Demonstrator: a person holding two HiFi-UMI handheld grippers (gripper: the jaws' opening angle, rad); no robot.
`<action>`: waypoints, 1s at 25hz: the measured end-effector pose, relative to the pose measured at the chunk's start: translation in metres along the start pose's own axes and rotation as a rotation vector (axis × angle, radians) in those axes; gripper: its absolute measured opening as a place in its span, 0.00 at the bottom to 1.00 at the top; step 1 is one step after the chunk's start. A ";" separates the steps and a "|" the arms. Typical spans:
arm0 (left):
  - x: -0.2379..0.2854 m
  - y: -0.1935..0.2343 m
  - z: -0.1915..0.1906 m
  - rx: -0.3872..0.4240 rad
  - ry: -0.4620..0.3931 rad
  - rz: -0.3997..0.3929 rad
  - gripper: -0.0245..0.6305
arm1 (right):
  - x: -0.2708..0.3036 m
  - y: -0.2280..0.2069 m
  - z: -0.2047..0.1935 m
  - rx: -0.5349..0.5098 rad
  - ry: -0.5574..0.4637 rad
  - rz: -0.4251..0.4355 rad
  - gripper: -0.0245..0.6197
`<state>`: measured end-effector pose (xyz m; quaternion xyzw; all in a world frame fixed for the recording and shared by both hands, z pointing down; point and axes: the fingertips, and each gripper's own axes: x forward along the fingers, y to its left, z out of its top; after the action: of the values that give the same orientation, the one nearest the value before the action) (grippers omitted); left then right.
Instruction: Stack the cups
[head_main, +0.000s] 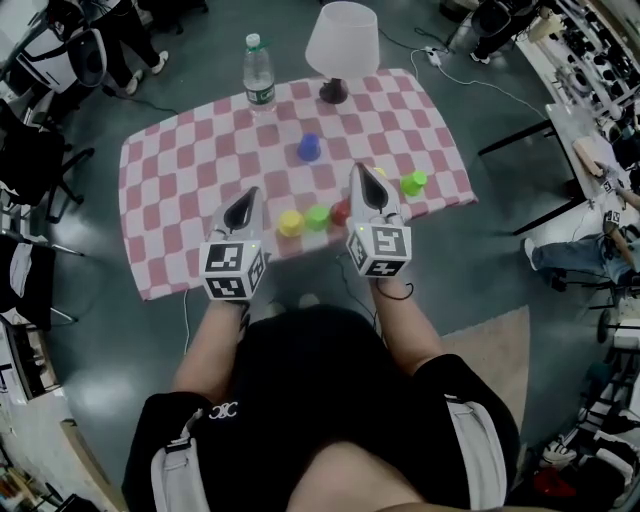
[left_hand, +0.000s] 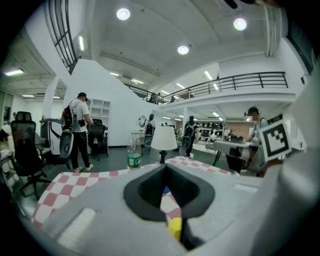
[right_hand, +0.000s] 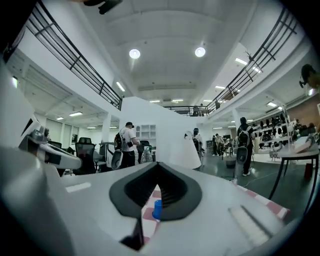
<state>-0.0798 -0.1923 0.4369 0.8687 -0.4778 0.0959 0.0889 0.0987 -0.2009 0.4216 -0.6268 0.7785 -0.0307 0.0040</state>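
**Evidently no cup in hand: both claws shut and empty above the near edge**

Nothing is stacked so far as these views show. The cups stand singly on the checked tablecloth (head_main: 200, 160). A blue cup (head_main: 309, 147) sits alone near the middle. A yellow cup (head_main: 290, 223), a green cup (head_main: 317, 217) and a red cup (head_main: 341, 211) stand in a short row just beside one another at the near side. A lime cup (head_main: 413, 182) stands well apart toward the right edge.

The left gripper (head_main: 247, 192) and the right gripper (head_main: 358, 168) hang over the near side of the table, flanking that row, and touch none of the cups. In each gripper view the two jaws meet at the tips with nothing pinched between them. The cloth and a cup show only through the gap behind the tips.

Both claws point roughly level across the table instead of down at it. That reads as a ready pose before any cup is chosen, not a reach. The row of three lies between the two claws, so either could take a cup from it first, though its jaws must part before it can. A water bottle (head_main: 259, 75) and a lamp (head_main: 342, 45) stand at the far side, clear of the working area.
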 end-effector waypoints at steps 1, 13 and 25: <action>0.000 -0.001 0.001 0.004 -0.002 -0.008 0.03 | -0.001 -0.001 -0.001 -0.003 0.002 -0.011 0.04; 0.029 -0.059 0.007 0.044 -0.007 -0.212 0.03 | -0.054 -0.054 -0.012 -0.007 0.040 -0.243 0.04; 0.051 -0.162 0.008 0.100 0.004 -0.481 0.03 | -0.155 -0.127 -0.019 0.085 0.043 -0.538 0.04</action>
<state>0.0846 -0.1501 0.4318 0.9606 -0.2516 0.0972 0.0670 0.2552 -0.0754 0.4419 -0.8095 0.5821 -0.0767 0.0057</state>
